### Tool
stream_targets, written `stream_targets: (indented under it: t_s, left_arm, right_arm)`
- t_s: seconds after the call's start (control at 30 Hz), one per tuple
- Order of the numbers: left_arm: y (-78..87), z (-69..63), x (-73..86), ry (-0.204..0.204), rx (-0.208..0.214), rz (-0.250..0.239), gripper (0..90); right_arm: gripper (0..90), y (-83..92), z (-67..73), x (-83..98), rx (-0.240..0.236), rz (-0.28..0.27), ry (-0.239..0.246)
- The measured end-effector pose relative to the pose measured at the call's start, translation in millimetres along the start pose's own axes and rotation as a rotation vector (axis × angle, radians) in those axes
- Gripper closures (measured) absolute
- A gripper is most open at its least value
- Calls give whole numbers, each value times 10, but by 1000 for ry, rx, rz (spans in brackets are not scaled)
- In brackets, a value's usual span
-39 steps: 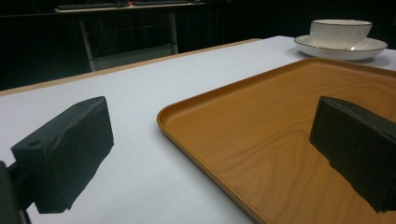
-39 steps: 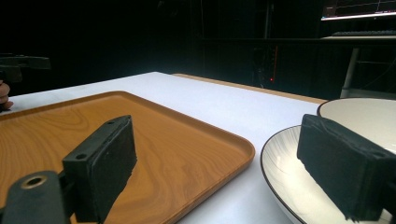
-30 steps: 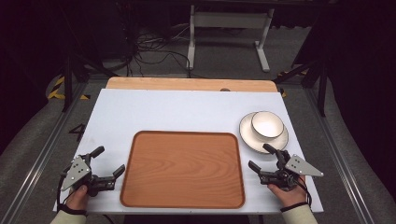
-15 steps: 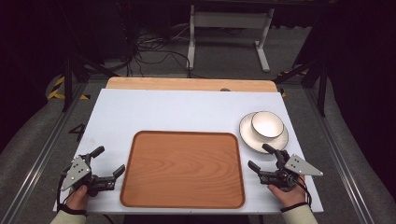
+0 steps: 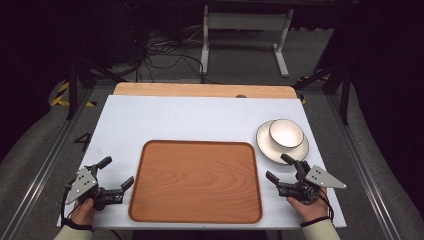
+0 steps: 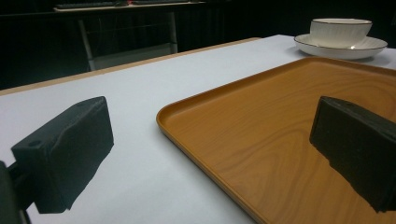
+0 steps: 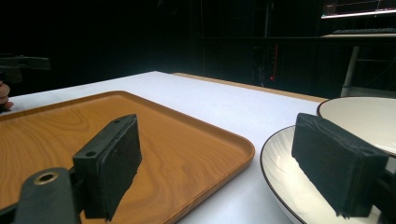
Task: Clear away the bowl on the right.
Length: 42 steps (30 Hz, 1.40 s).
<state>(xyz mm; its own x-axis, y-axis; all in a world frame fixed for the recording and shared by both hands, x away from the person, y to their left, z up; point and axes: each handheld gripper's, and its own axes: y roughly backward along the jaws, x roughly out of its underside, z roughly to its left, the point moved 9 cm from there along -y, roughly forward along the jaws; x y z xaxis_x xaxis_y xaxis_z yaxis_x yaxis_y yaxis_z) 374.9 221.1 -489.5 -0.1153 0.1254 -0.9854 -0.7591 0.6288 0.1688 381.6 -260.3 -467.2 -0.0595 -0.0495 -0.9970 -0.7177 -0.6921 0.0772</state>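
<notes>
Here both hand-held grippers [image 5: 116, 173] [image 5: 280, 168] released, empty; bowl [image 7: 369, 121] cut off.

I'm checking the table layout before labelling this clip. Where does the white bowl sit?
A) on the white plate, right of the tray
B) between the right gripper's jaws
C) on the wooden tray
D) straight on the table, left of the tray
A: in the high view the bowl stands on the plate, which lies on the table beyond the tray's right far corner, apart from the tray and just ahead of the right gripper.
</notes>
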Motion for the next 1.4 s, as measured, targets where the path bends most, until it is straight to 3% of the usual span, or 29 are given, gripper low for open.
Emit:
stream_targets:
  t_s: [0.23, 0.83, 0.97, 1.4]
  left_arm:
    - [-2, 0, 1, 1, 0, 1, 3]
    - [-2, 0, 1, 1, 0, 2, 2]
    - [-2, 0, 1, 1, 0, 2, 3]
    - [-2, 0, 1, 1, -1, 2, 3]
  right_arm:
    - [188, 0, -22, -27, 3, 10, -3]
    - [233, 43, 15, -355, -9, 34, -9]
    - [222, 50, -9, -418, -3, 42, -43]
    - [229, 45, -143, -454, 18, 48, -12]
